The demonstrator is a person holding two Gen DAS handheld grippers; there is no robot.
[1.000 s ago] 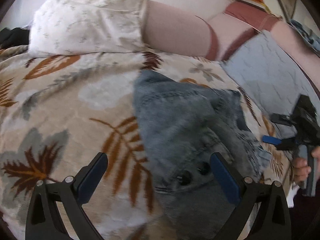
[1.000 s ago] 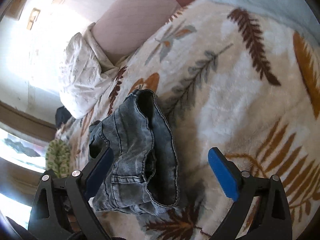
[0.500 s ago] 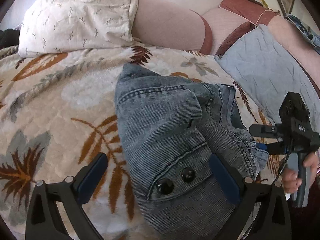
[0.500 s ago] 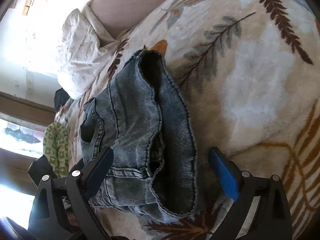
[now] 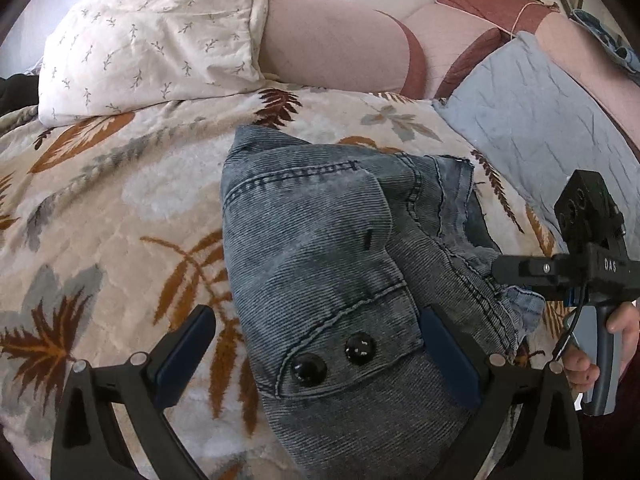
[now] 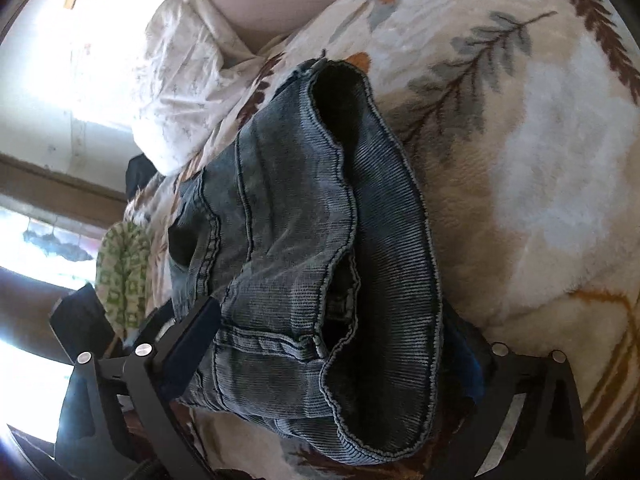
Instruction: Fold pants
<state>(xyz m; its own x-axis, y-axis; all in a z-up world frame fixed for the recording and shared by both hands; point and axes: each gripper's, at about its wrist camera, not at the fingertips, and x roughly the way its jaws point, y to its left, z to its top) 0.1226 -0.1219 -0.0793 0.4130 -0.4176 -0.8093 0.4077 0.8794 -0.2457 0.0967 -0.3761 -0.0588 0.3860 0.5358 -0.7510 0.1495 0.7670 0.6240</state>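
Observation:
Grey-blue denim pants (image 5: pixel 320 240) lie bunched in a folded heap on a cream blanket with leaf print (image 5: pixel 100 208). My left gripper (image 5: pixel 316 316) is open just over the waistband end, where two black buttons (image 5: pixel 336 358) show between its fingers. In the right wrist view the pants (image 6: pixel 304 208) show open leg hems and seams. My right gripper (image 6: pixel 332 312) is open and straddles that end of the heap; its right pad is partly hidden behind the cloth. The right gripper (image 5: pixel 560 272) also appears at the heap's right edge, held by a hand (image 5: pixel 600 360).
A white sprigged pillow (image 5: pixel 152 40) and a pink padded headboard (image 5: pixel 332 44) stand beyond the pants. A grey-blue quilted pillow (image 5: pixel 540 120) lies at the right. A green patterned cloth (image 6: pixel 124 272) and dark clothing sit by the bed's far edge, near a bright window.
Both grippers have come closer to the pants. The right gripper moved in until the heap lies between its fingers. The left camera now looks down on the buttoned waistband.

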